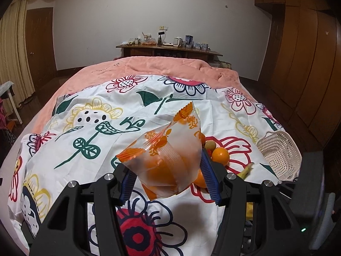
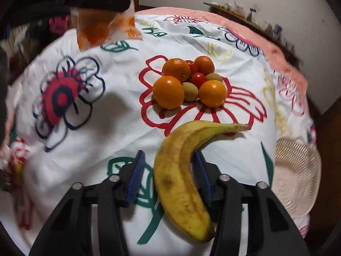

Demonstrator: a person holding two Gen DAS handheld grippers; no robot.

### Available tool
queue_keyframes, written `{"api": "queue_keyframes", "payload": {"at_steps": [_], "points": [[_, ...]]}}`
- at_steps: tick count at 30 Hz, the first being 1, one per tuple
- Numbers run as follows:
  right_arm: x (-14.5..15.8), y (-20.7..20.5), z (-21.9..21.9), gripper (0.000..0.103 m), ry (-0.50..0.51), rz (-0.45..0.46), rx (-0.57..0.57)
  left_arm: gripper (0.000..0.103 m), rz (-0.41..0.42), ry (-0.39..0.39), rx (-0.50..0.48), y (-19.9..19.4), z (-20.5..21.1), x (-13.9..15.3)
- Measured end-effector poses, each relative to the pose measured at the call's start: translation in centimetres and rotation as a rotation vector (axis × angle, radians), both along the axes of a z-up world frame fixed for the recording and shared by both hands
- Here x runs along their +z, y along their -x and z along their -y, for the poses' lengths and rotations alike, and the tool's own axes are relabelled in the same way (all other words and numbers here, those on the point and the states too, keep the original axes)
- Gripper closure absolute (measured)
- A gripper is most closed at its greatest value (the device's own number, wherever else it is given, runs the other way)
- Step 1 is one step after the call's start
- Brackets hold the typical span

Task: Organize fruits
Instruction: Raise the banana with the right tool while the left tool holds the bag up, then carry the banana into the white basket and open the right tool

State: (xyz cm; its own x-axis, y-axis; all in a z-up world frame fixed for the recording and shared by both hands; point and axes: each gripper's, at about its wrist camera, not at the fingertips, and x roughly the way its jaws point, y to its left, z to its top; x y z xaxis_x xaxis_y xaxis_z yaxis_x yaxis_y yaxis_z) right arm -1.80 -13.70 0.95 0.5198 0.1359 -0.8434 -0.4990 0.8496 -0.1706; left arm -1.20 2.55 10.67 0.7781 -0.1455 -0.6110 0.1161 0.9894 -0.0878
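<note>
My left gripper (image 1: 168, 170) is shut on a translucent orange-printed plastic bag (image 1: 170, 149) and holds it above the floral cloth (image 1: 85, 111). My right gripper (image 2: 168, 177) is open, its blue pads on either side of a yellow banana (image 2: 181, 170) that lies on the cloth; the left pad stands clear of it. Beyond the banana is a pile of oranges (image 2: 168, 91), red tomatoes (image 2: 198, 80) and small tan fruits (image 2: 190, 90). One orange (image 1: 220, 154) and the banana tip (image 1: 246, 169) show in the left wrist view. The bag (image 2: 106, 27) and left gripper appear at the upper left of the right wrist view.
A cream perforated basket (image 1: 279, 155) sits on the cloth's right edge; it also shows in the right wrist view (image 2: 296, 175). The cloth lies on a pink bedcover (image 1: 149, 66). A cluttered wooden desk (image 1: 168, 49) stands behind the bed, wooden wardrobes (image 1: 302, 64) to the right.
</note>
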Motion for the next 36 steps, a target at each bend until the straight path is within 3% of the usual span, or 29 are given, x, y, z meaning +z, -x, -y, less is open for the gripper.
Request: {"api": "queue_keyframes", "payload": {"at_steps": [2,7,14,21,29,32,36], "points": [[0.2,-0.2,0.5,0.067,-0.023,0.001,-0.009,0.045,-0.001,0.001,0.001,0.1,-0.2,0.0],[1.9,0.2,2.6,0.069,-0.191,-0.004,-0.037,0.045,0.005,-0.011,0.0,0.1,0.2,0.2],[5.9,0.7,6.0,0.07,-0.367,0.081,-0.102,0.045,0.019,-0.037,-0.03,0.1,2.2,0.8],[8.1,0.3,13.8,0.071,-0.612,0.157,-0.263,0.045,0.04,-0.07,-0.061,-0.2,4.9,1.9],[6.6,-0.9,21.3,0.072,-0.646,0.197,-0.436,0.045,0.037,-0.099,-0.112,-0.8,8.6,2.0],[5.7,-1.8,23.2,0.072,-0.612,0.2,-0.497,0.045,0.033,-0.111,-0.131,-1.1,9.9,1.9],[3.4,-2.2,25.7,0.071,-0.649,0.162,-0.57,0.045,0.025,-0.13,-0.148,-1.7,11.3,1.6]]}}
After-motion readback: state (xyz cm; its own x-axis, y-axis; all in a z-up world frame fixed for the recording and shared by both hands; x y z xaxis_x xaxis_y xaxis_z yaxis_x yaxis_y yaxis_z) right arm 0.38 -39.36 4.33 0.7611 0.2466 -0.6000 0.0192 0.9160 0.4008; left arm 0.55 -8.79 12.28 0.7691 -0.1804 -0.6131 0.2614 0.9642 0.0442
